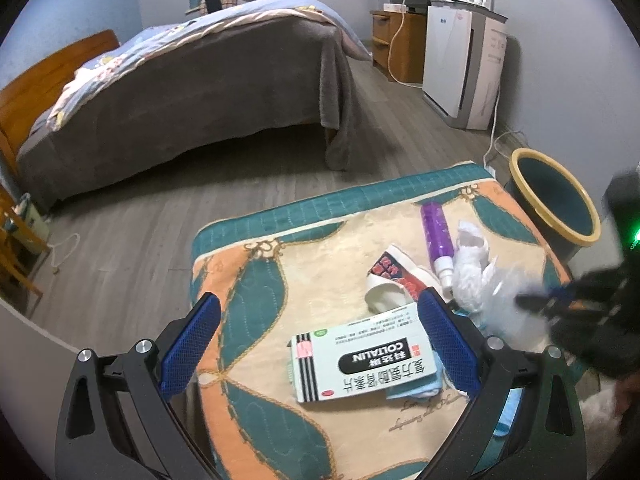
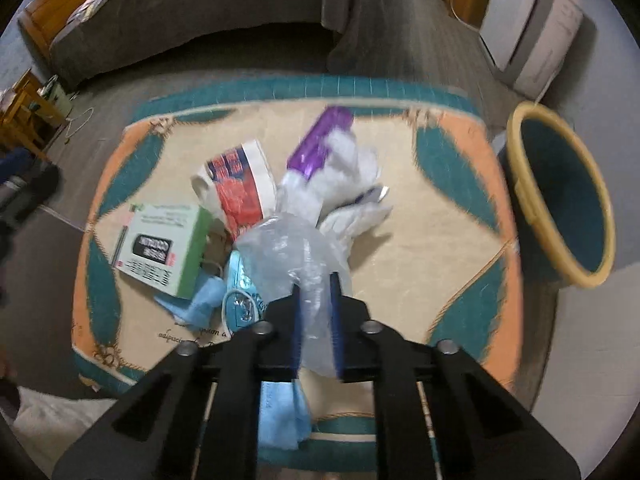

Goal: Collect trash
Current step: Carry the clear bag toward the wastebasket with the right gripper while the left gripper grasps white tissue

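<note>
Trash lies on a quilted cushion [image 2: 432, 216]: a white-green medicine box [image 1: 360, 356] [image 2: 160, 248], a crushed paper cup [image 1: 394, 280] [image 2: 236, 184], a purple bottle [image 1: 436, 236] [image 2: 316, 148], white tissue [image 1: 472, 256] [image 2: 352, 176] and a blue face mask [image 2: 204, 300]. My right gripper [image 2: 316, 280] is shut on a clear plastic bag [image 2: 288, 252] just above the pile; it shows blurred in the left wrist view [image 1: 532, 300]. My left gripper [image 1: 320, 312] is open, its fingers on either side of the medicine box, above it.
A dark teal bin with a yellow rim [image 1: 556, 200] [image 2: 560, 196] stands on the floor right of the cushion. A bed [image 1: 180, 80] lies beyond, with a white appliance [image 1: 464, 64] and a wooden cabinet [image 1: 396, 40] by the right wall.
</note>
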`<state>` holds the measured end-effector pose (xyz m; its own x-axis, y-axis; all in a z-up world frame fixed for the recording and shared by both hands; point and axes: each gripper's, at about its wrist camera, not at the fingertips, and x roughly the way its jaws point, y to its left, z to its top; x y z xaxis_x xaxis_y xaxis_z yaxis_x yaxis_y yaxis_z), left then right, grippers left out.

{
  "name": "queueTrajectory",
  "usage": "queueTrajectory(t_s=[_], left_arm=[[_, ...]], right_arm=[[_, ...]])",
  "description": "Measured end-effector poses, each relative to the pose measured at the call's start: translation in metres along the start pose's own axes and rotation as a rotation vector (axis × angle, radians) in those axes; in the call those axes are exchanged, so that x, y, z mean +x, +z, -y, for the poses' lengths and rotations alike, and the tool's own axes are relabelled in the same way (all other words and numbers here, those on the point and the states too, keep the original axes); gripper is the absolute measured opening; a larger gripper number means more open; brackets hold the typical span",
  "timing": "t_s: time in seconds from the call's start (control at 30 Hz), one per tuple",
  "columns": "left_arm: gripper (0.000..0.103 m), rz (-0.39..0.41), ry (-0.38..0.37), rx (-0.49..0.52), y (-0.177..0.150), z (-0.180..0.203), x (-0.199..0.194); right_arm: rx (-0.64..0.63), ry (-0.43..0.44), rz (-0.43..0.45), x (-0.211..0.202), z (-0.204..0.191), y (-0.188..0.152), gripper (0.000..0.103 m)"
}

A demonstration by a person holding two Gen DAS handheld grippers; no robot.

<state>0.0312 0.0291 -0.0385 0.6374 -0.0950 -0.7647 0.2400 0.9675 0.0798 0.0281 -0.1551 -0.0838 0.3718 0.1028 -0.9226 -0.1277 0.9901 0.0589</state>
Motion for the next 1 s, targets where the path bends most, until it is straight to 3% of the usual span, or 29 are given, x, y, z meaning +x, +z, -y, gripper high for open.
queueTrajectory(t_s=[0.13, 0.27, 0.47, 0.73, 0.9, 0.97, 1.0], left_arm=[[0.098, -0.01, -0.026, 0.017, 0.002, 0.012, 0.01], [0.098, -0.021, -0.047, 0.065, 0.002, 0.035, 0.022], [0.098, -0.002, -0.097, 0.111, 0.006, 0.074, 0.038], [0.097, -0.07, -0.156, 0.145, -0.003, 0.124, 0.079], [0.091, -0.119, -0.185, 0.195, -0.014, 0.147, 0.097], [0.075, -0.131, -0.192, 0.205, -0.016, 0.152, 0.101], [0.071, -0.15, -0.188, 0.209, -0.017, 0.154, 0.105]], right_arm=[[-0.053, -0.033, 0.072, -0.033, 0.017, 0.019, 0.008], [0.001, -0.033, 0.122, -0.037, 0.042, 0.029, 0.008], [0.026, -0.036, 0.113, -0.025, 0.06, 0.038, 0.008], [0.062, -0.03, 0.086, -0.015, 0.083, 0.042, 0.008], [0.098, -0.002, 0.065, -0.009, 0.094, 0.041, 0.008], [0.101, 0.001, 0.062, -0.008, 0.096, 0.041, 0.008], [0.103, 0.005, 0.062, -0.008, 0.097, 0.041, 0.008]])
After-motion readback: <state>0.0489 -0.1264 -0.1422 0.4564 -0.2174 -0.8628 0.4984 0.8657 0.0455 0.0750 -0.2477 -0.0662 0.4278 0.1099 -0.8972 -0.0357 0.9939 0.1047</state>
